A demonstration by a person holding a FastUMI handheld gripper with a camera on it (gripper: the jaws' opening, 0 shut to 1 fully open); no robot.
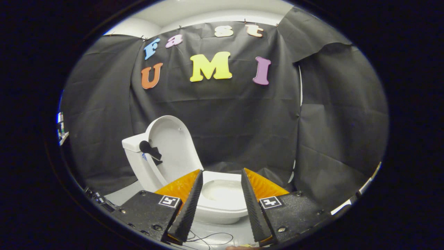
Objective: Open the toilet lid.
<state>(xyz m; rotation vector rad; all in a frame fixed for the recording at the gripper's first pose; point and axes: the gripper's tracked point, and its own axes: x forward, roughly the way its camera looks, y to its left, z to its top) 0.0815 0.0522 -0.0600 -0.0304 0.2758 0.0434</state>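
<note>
Toilet partly hidden from us

We see the claw's (219, 175) spread fingers (189, 205) covering both sides of the toilet bowl (222, 194); its base stays hidden.

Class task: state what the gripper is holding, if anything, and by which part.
Nothing. The gripper is open, with the toilet bowl beyond its fingers and the lid already upright.

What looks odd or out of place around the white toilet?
Nothing broken or spilled. The white toilet lid stands raised, with a black handle fixed to it. Thin dark cables lie loose on the floor. The gripper is open.
</note>
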